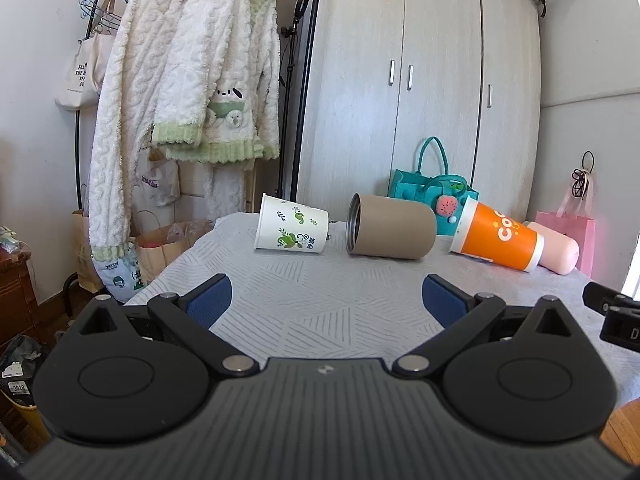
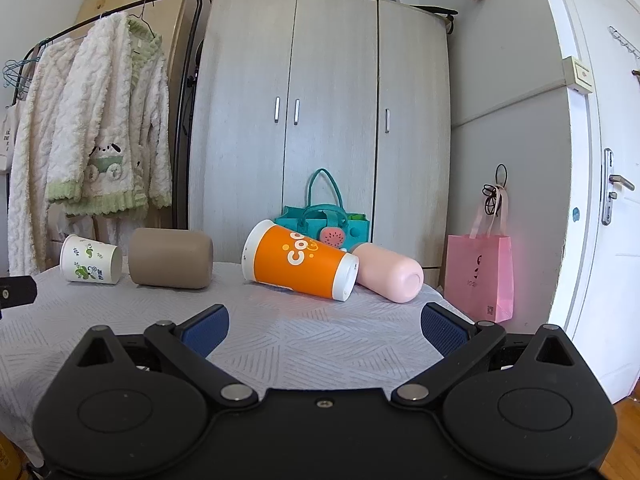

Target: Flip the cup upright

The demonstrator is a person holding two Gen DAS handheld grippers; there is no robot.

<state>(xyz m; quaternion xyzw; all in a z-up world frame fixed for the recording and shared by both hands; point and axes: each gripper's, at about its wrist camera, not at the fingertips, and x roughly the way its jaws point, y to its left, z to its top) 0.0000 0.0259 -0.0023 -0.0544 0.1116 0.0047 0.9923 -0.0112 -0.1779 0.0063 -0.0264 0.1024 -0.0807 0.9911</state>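
Note:
Several cups lie on their sides along the far edge of a table with a grey patterned cloth [image 1: 320,304]. From left: a white paper cup with green leaves [image 1: 291,225] [image 2: 90,259], a tan metal-lined tumbler [image 1: 390,225] [image 2: 171,258], an orange cup [image 1: 497,236] [image 2: 300,261] and a pink cup [image 1: 558,249] [image 2: 390,273]. My left gripper [image 1: 327,298] is open and empty, short of the tumbler. My right gripper [image 2: 325,328] is open and empty, short of the orange cup.
A teal felt bag [image 1: 434,190] [image 2: 326,222] stands behind the cups. A pink paper bag [image 2: 478,276] hangs to the right near a white door [image 2: 600,200]. A clothes rack with fleece robes [image 1: 180,100] and paper bags [image 1: 160,252] stand left of the table. A wardrobe [image 2: 320,120] is behind.

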